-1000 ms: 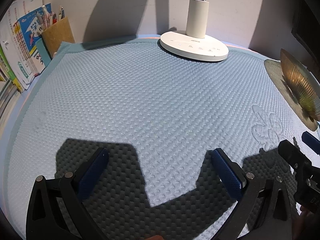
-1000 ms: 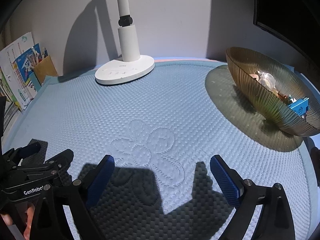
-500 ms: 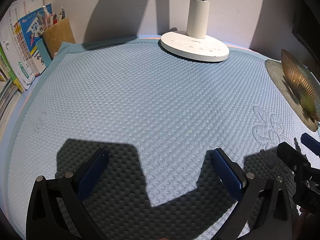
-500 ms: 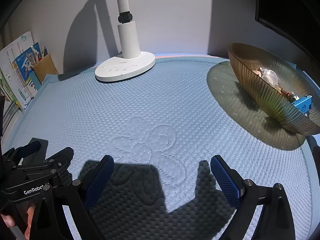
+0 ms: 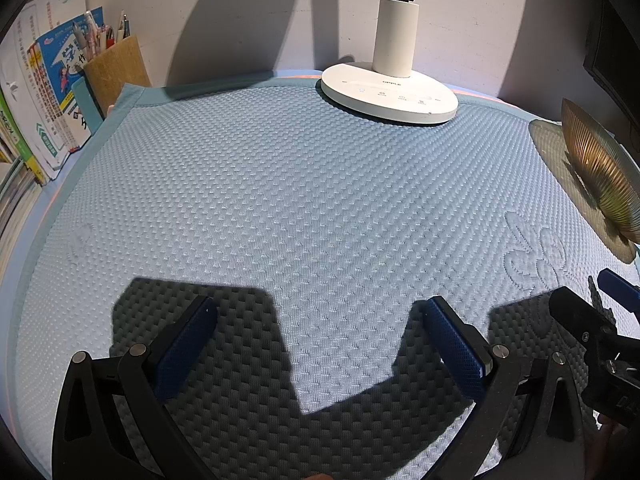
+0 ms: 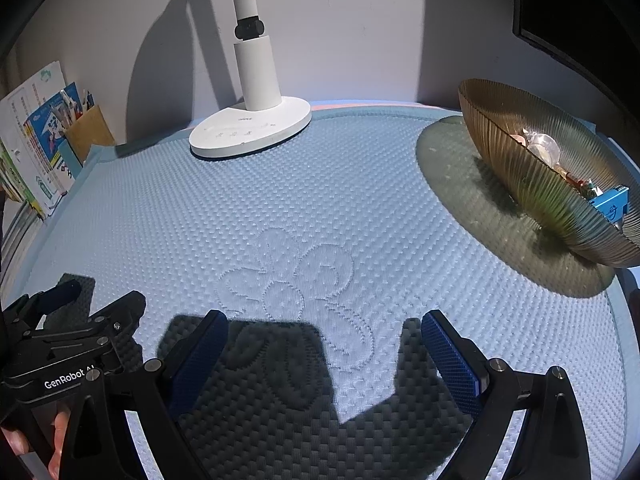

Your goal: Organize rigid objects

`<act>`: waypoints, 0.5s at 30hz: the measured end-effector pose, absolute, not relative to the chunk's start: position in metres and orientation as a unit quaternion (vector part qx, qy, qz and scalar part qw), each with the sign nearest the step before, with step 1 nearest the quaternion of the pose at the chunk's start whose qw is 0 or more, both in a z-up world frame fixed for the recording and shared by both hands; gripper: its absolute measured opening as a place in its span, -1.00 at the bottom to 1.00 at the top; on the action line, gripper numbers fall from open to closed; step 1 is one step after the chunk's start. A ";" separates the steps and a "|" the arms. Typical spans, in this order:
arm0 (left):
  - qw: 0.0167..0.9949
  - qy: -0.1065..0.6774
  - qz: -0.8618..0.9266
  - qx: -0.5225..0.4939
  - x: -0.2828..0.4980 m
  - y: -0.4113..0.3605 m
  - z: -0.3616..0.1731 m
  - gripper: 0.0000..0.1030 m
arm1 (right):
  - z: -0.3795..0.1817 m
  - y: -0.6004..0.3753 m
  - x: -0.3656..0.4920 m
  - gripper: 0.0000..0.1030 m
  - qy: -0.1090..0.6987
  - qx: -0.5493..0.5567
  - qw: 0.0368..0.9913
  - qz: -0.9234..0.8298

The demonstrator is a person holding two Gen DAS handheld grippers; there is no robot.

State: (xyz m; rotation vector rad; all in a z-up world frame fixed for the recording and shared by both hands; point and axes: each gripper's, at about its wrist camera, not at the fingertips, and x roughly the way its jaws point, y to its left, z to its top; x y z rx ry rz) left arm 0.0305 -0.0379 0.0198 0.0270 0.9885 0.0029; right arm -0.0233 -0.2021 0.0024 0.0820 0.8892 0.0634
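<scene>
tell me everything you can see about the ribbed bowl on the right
The ribbed bowl looks like amber-tinted translucent glass with fine vertical flutes and a wide flaring rim. It sits upright on the blue quilted mat near its right edge, casting a tinted shadow to its left. Inside lie small items, including a blue block and a pale clear piece. Neither gripper touches it.
</scene>
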 end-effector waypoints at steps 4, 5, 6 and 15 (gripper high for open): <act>0.880 0.474 0.002 0.013 0.030 -0.038 0.020 1.00 | 0.001 -0.202 -0.023 0.88 0.433 0.040 0.900 0.032; 0.880 0.474 0.002 0.013 0.030 -0.038 0.020 1.00 | 0.001 -0.202 -0.023 0.88 0.434 0.041 0.900 0.033; 0.880 0.474 0.002 0.013 0.030 -0.038 0.020 1.00 | 0.000 -0.202 -0.023 0.88 0.435 0.042 0.899 0.033; 0.880 0.475 -0.005 0.013 0.033 -0.038 0.020 1.00 | -0.002 -0.202 -0.022 0.88 0.439 0.043 0.897 0.034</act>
